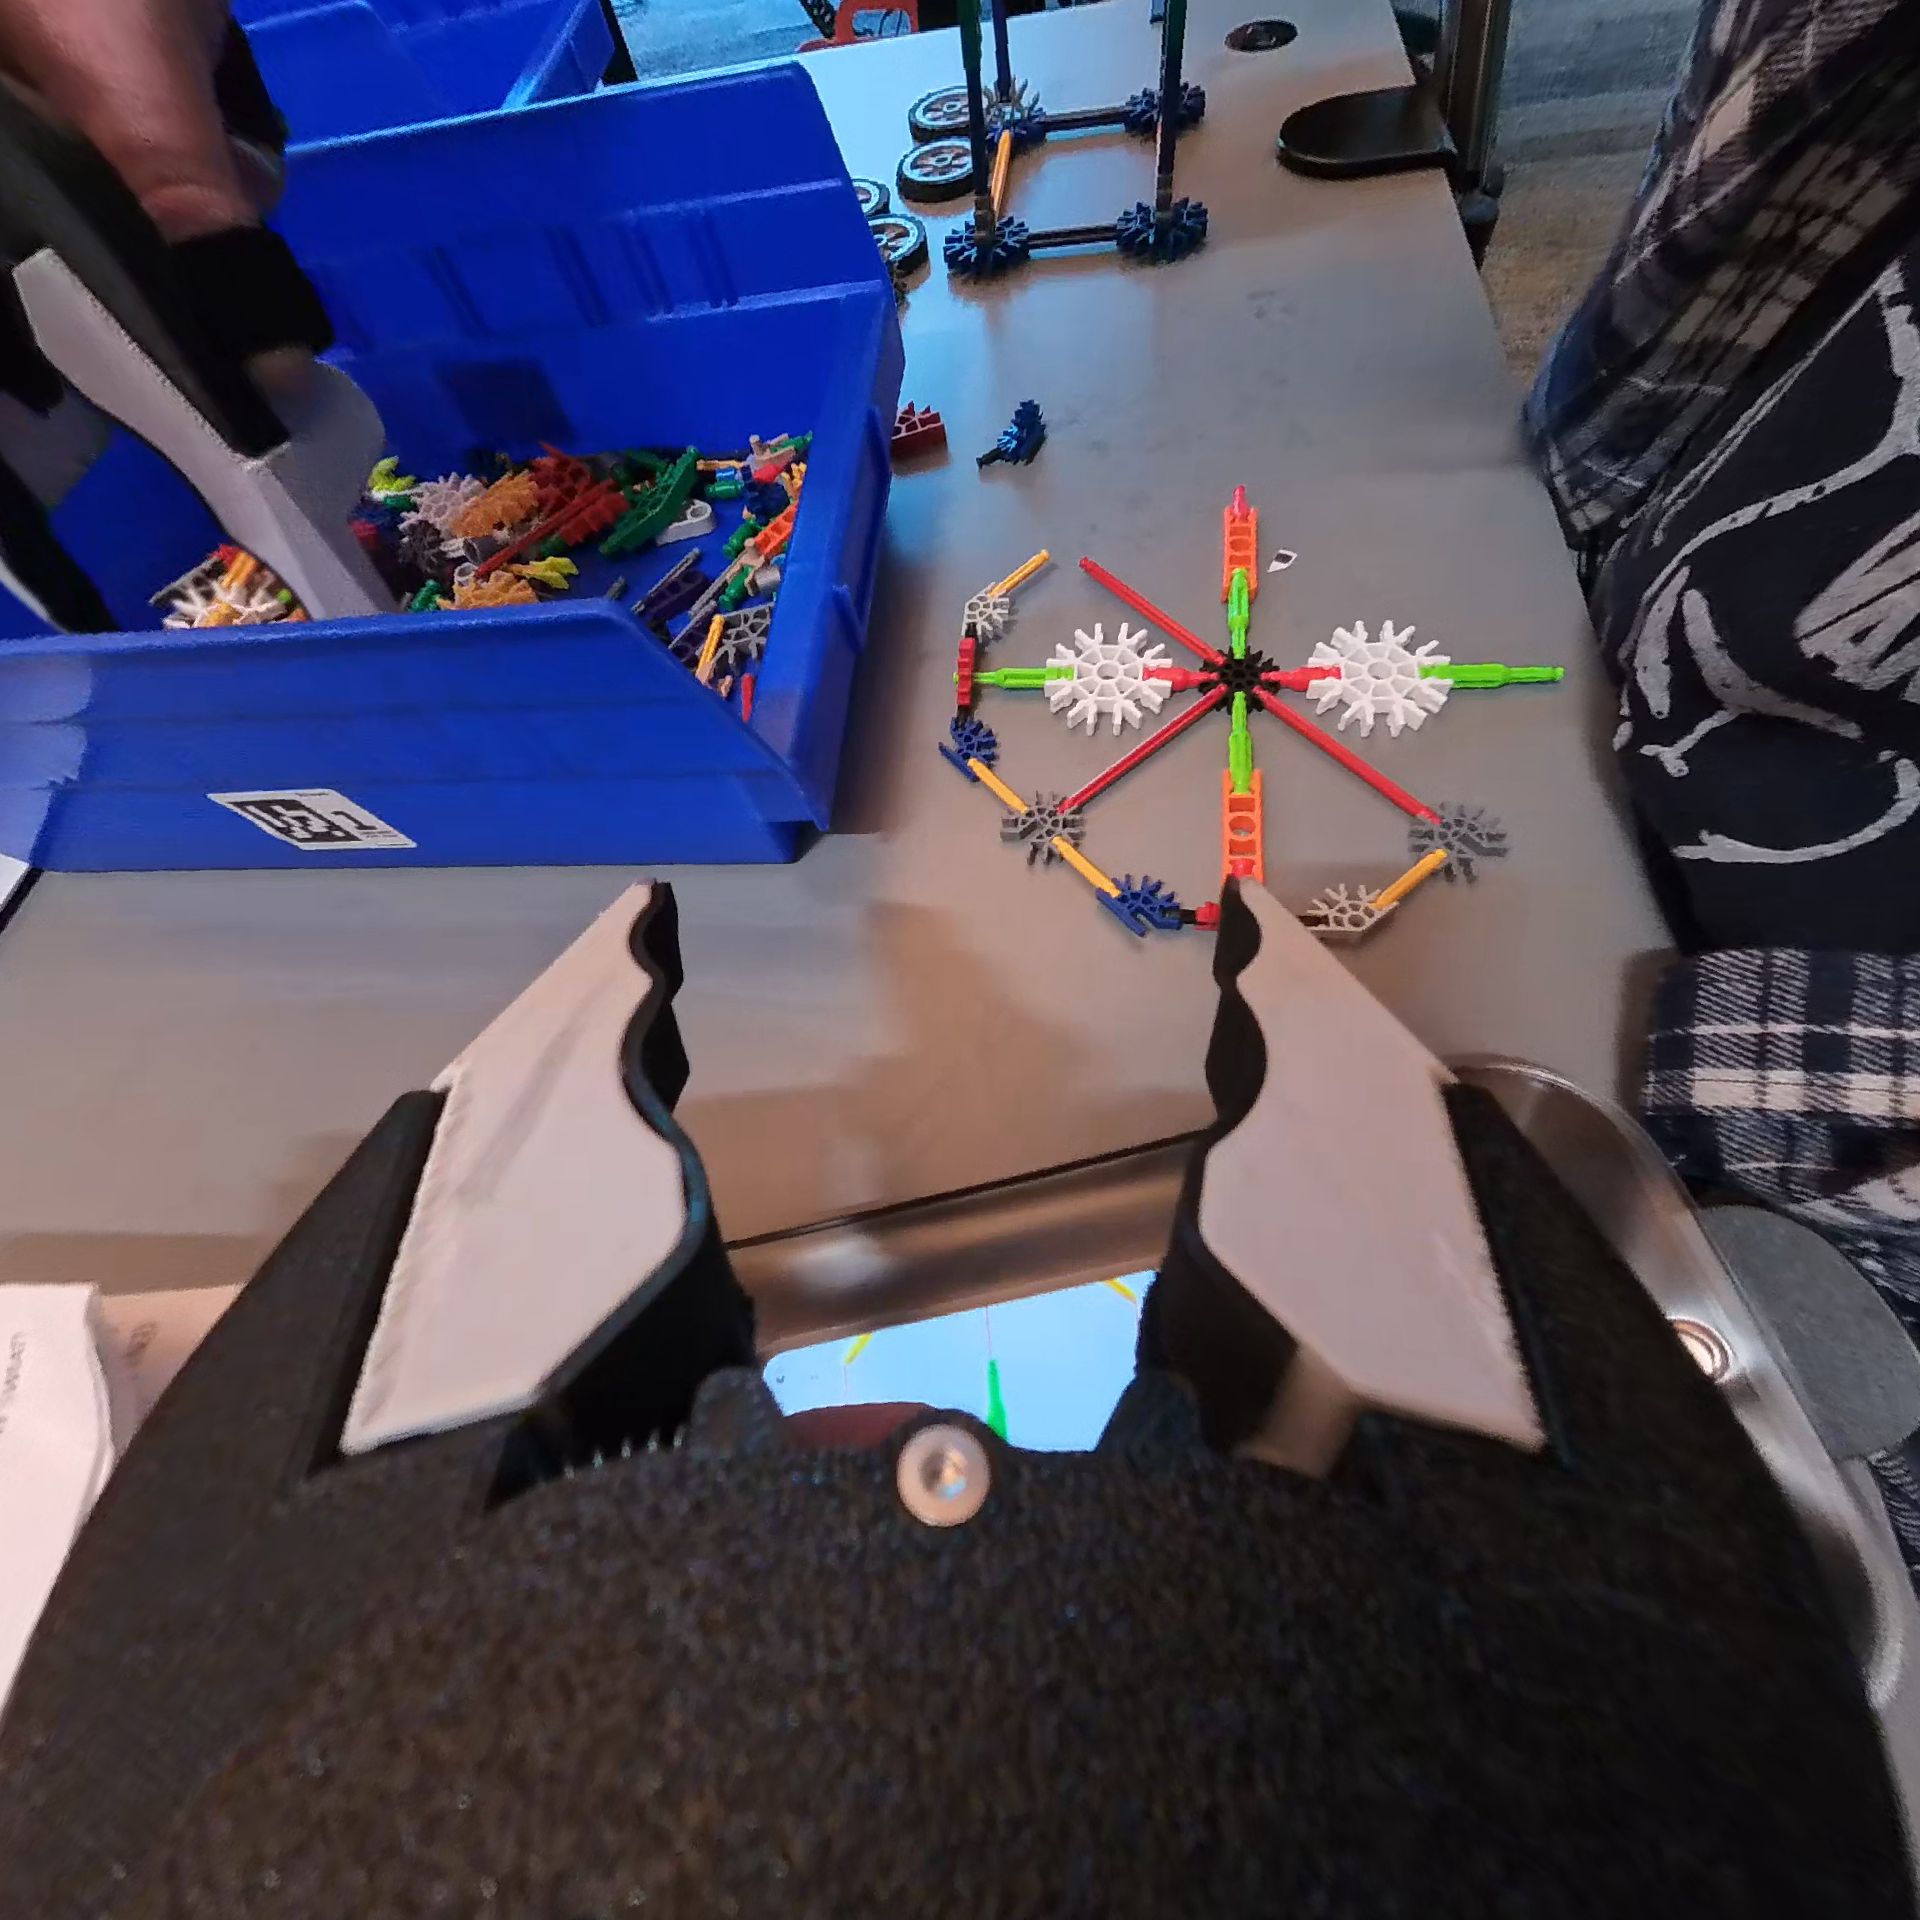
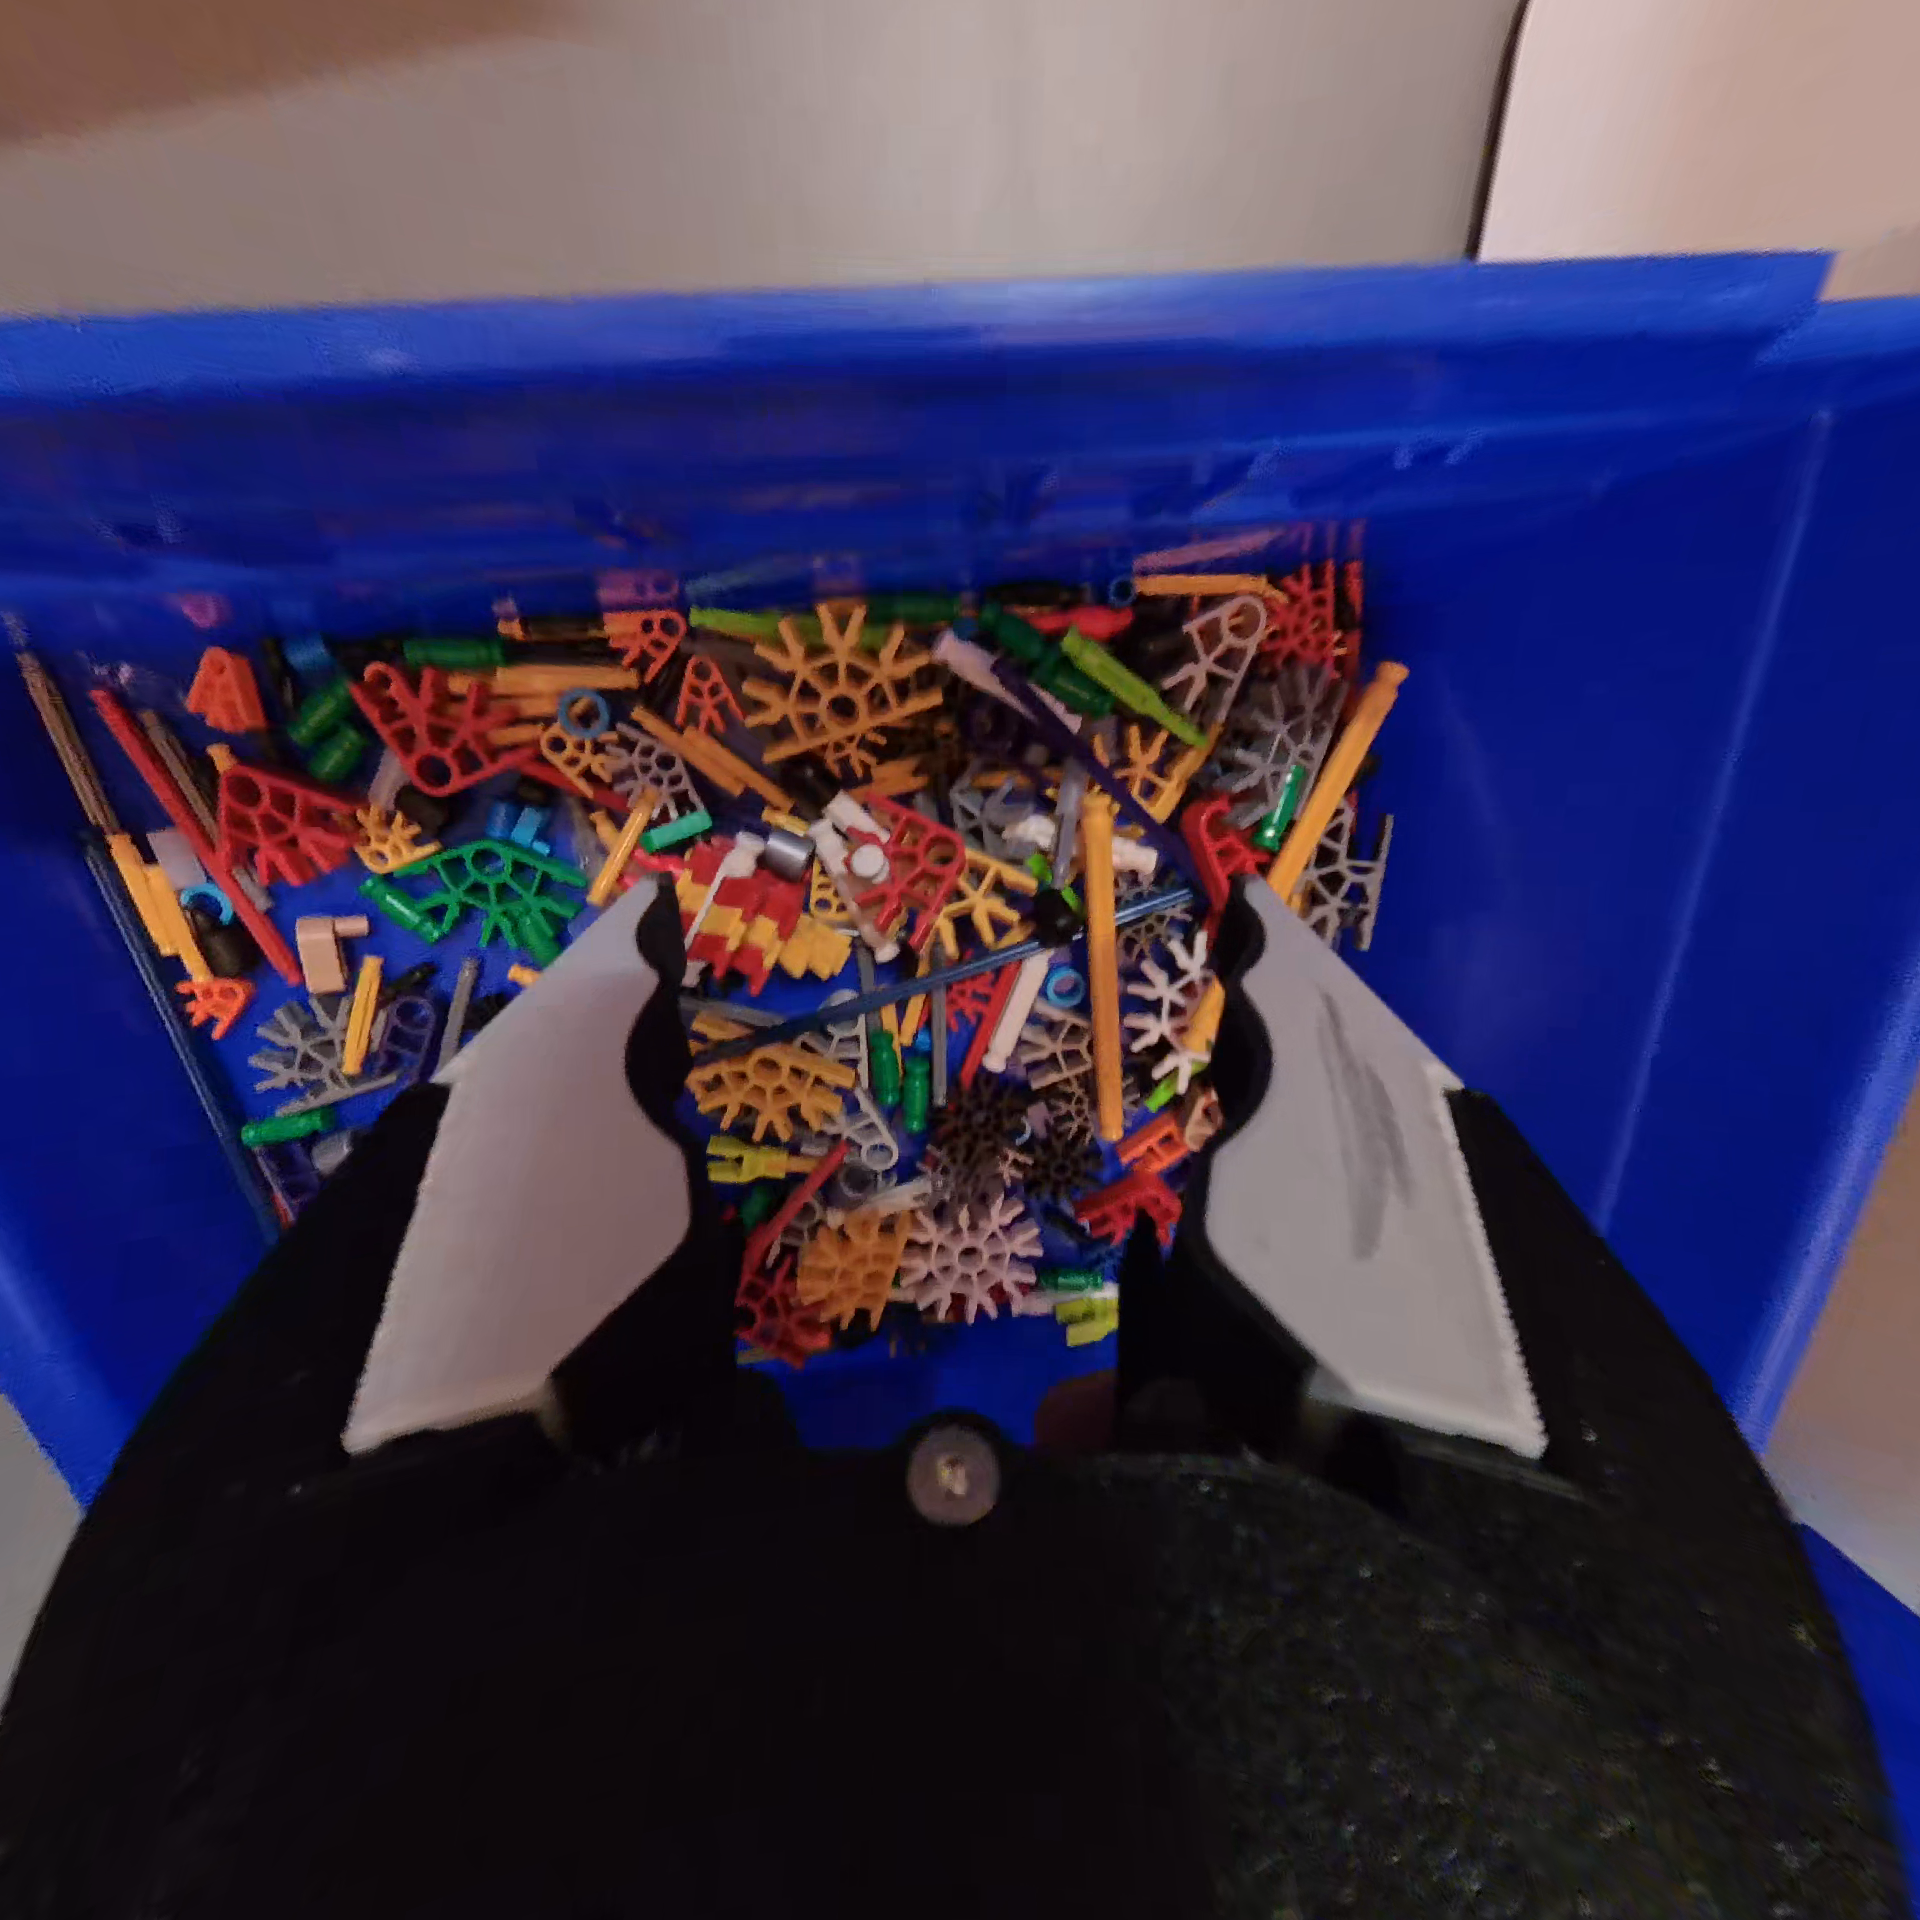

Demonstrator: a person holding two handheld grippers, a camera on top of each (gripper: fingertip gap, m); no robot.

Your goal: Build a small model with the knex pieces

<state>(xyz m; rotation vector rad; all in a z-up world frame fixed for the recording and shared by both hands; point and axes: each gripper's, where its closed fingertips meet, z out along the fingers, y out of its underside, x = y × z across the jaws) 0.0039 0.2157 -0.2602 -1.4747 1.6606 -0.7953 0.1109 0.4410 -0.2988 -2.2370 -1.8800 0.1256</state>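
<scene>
Left gripper (image 1: 945, 904): fingers spread wide with nothing between them, held above the grey table (image 1: 520, 987); the right fingertip overlaps the near edge of the flat wheel-shaped build.
Right gripper (image 2: 945, 904): fingers spread wide and empty, pointing down into the blue bin (image 2: 1662, 831) over its heap of pieces; whether the tips touch any piece I cannot tell. In the left wrist view it shows at upper left (image 1: 208, 416), reaching into the bin, a hand (image 1: 156, 114) gripping it.
Pieces under the right gripper: a loose pile of rods and connectors (image 2: 831, 883) in red, yellow, orange, green, grey and white; a thin dark blue rod (image 2: 935, 977) lies slantwise between the fingers, a long yellow rod (image 2: 1101, 966) just inside the right finger.
Flat build (image 1: 1236, 675): black hub in the middle, red rods as diagonal spokes, two white snowflake connectors (image 1: 1107, 675) left and right of the hub, green and orange pieces along the cross axes, and yellow rods with grey and blue connectors along part of the rim.
Blue bin on the table (image 1: 416, 727): left of the flat build, a white label on its front wall.
Loose pieces: a dark red connector (image 1: 917, 428) and a blue connector (image 1: 1018, 434) beyond the build, near the bin.
Farther back: a frame of dark rods with blue connectors (image 1: 1081, 156), black wheels (image 1: 940, 166) beside it.
Right edge: a person in plaid cloth (image 1: 1766, 520).
</scene>
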